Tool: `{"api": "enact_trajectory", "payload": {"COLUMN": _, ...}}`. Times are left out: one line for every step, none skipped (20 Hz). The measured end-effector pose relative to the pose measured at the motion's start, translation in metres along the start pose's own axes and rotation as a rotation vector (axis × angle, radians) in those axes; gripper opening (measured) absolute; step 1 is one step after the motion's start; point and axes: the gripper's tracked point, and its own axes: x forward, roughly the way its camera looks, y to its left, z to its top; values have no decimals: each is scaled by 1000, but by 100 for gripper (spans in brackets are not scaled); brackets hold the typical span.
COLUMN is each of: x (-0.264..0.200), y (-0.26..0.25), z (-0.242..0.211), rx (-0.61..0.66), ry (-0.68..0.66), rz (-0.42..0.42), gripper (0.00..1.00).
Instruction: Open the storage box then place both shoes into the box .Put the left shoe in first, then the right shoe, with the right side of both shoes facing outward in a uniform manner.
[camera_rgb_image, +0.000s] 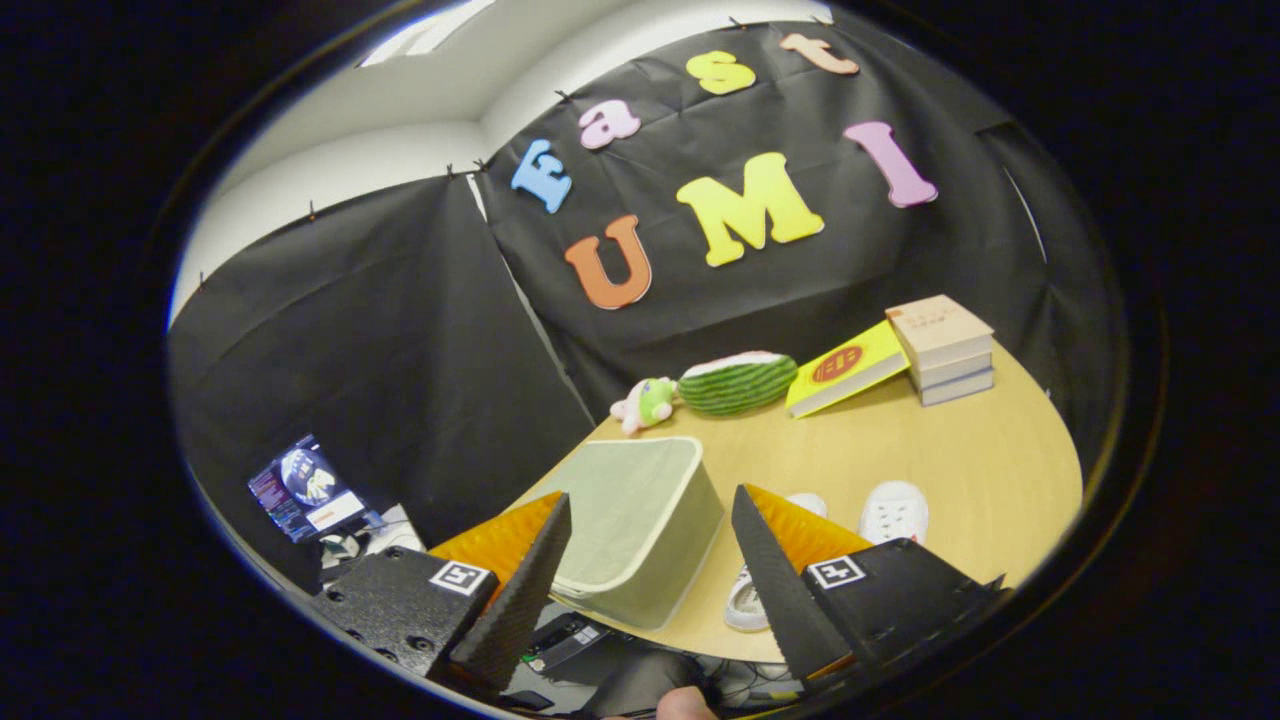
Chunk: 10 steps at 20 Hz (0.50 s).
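From my seat I see the gripper (650, 505) at the bottom centre of the frame with its fingers spread wide and nothing held between them. The storage box (640, 525), a pale green fabric one with its lid closed as far as I can tell, sits on the wooden table (930, 450) in the gap between the fingers and just beyond their tips, near the table's left edge. The two white shoes (893, 510) lie at lower right, side by side, partly hidden behind the right finger (one toe peeks past it). Further back, centre frame, a small plush toy (645, 402) lies beside a watermelon-shaped cushion (738, 382); to their right a yellow book (845, 368) leans against a stack of books (942, 348). A lit monitor (305, 488) shows at lower left, off the table
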Motion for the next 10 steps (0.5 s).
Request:
{"api": "enact_trajectory", "payload": {"x": 7, "y": 2, "z": -7, "rx": 25, "ry": 25, "rz": 22, "gripper": 100}}
{"api": "enact_trajectory", "payload": {"x": 12, "y": 4, "z": -12, "rx": 53, "ry": 50, "rz": 46, "gripper": 100}}
{"api": "enact_trajectory", "payload": {"x": 19, "y": 5, "z": -19, "rx": 77, "ry": 73, "rz": 64, "gripper": 99}}
{"api": "enact_trajectory", "payload": {"x": 25, "y": 4, "z": -25, "rx": 97, "ry": 95, "rz": 74, "gripper": 99}}
{"api": "enact_trajectory", "payload": {"x": 30, "y": 2, "z": -32, "rx": 114, "ry": 115, "rz": 79, "gripper": 99}}
{"api": "enact_trajectory", "payload": {"x": 37, "y": 1, "z": -38, "rx": 132, "ry": 136, "rz": 83, "gripper": 99}}
{"api": "enact_trajectory", "payload": {"x": 42, "y": 1, "z": -45, "rx": 153, "ry": 159, "rz": 87, "gripper": 98}}
{"api": "enact_trajectory", "payload": {"x": 47, "y": 1, "z": -52, "rx": 175, "ry": 184, "rz": 97, "gripper": 98}}
{"api": "enact_trajectory", "payload": {"x": 52, "y": 2, "z": -58, "rx": 198, "ry": 198, "rz": 109, "gripper": 97}}
{"api": "enact_trajectory", "payload": {"x": 57, "y": 2, "z": -62, "rx": 217, "ry": 213, "rz": 116, "gripper": 97}}
